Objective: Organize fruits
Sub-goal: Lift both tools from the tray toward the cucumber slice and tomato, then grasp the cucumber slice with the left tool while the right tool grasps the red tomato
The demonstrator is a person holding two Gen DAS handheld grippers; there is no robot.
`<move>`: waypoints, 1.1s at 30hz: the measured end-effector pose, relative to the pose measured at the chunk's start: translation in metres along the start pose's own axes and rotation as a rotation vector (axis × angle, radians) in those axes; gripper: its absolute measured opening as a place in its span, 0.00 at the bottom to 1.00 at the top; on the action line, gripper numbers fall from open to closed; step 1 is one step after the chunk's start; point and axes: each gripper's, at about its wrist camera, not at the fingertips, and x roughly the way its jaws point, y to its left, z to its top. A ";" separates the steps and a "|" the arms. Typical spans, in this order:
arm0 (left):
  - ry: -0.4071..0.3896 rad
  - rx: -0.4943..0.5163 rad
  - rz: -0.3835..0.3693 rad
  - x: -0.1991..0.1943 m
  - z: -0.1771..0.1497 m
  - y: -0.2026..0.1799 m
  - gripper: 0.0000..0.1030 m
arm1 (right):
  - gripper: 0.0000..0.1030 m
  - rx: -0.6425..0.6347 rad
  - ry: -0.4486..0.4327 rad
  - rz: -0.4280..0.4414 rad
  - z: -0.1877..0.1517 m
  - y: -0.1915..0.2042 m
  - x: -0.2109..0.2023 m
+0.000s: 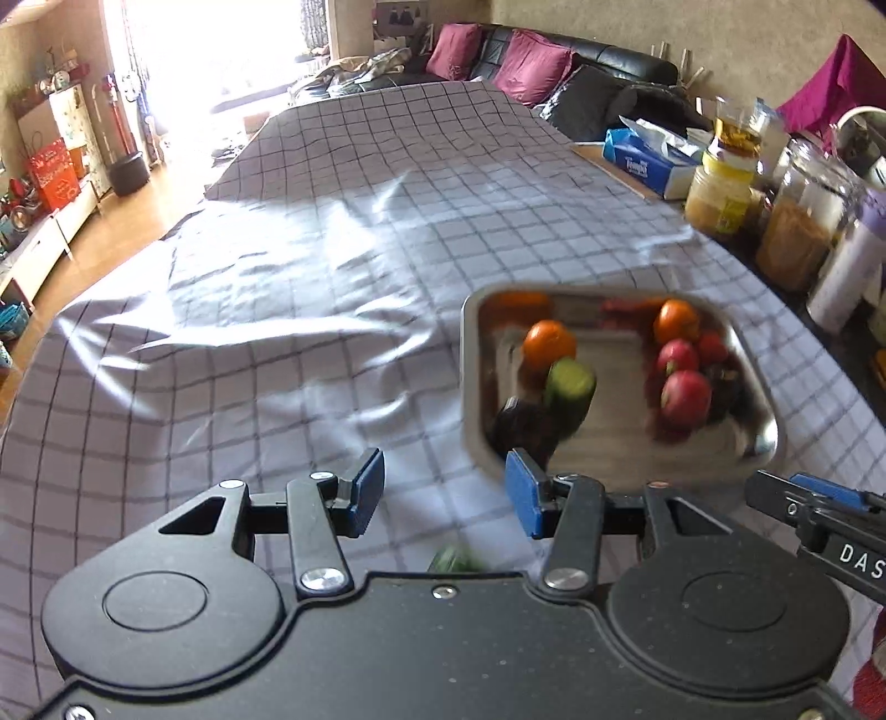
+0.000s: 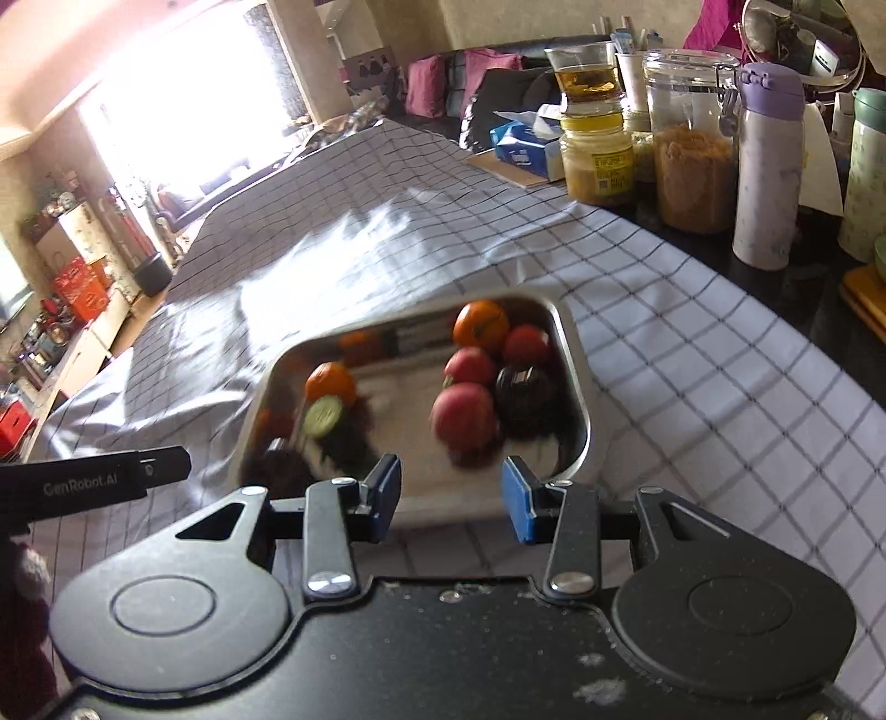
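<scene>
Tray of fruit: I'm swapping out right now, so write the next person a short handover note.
Left gripper: open, empty, over the cloth beside the tray.
Right gripper: open, empty, at the tray's near edge.
In the tray: two oranges, red fruits, a dark fruit, a cucumber piece.
Something green lies on the cloth under the left gripper, too blurred to name.
Left: probably that piece.

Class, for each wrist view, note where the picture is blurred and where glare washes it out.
Left wrist view: tray and fruit smeared, the window blown out white. Right wrist view: tray blurred too, window washed out, while the claw stays sharp.
</scene>
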 end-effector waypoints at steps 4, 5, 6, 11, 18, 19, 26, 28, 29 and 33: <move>0.009 0.025 -0.021 -0.008 -0.022 0.009 0.54 | 0.42 -0.036 0.012 0.031 -0.028 0.011 -0.013; 0.009 0.033 -0.026 -0.009 -0.026 0.011 0.54 | 0.42 -0.045 0.016 0.038 -0.034 0.015 -0.016; 0.010 0.045 -0.028 -0.010 -0.030 0.012 0.54 | 0.42 -0.055 0.019 0.045 -0.041 0.018 -0.018; 0.000 0.109 -0.040 -0.016 -0.046 0.020 0.54 | 0.42 -0.103 0.026 0.075 -0.071 0.036 -0.024; -0.007 0.134 -0.082 -0.015 -0.058 0.033 0.54 | 0.42 -0.189 0.004 0.090 -0.095 0.067 -0.019; -0.005 0.135 -0.086 -0.015 -0.059 0.035 0.54 | 0.42 -0.201 0.001 0.091 -0.097 0.071 -0.018; 0.021 0.126 -0.095 -0.006 -0.062 0.051 0.54 | 0.42 -0.264 -0.011 0.089 -0.104 0.098 -0.004; 0.029 0.123 -0.095 -0.003 -0.063 0.055 0.54 | 0.42 -0.268 -0.012 0.086 -0.103 0.102 0.000; 0.032 0.121 -0.093 -0.002 -0.063 0.057 0.54 | 0.42 -0.269 -0.013 0.083 -0.103 0.103 0.002; 0.044 0.108 -0.101 0.002 -0.065 0.064 0.54 | 0.42 -0.280 -0.011 0.069 -0.105 0.110 0.009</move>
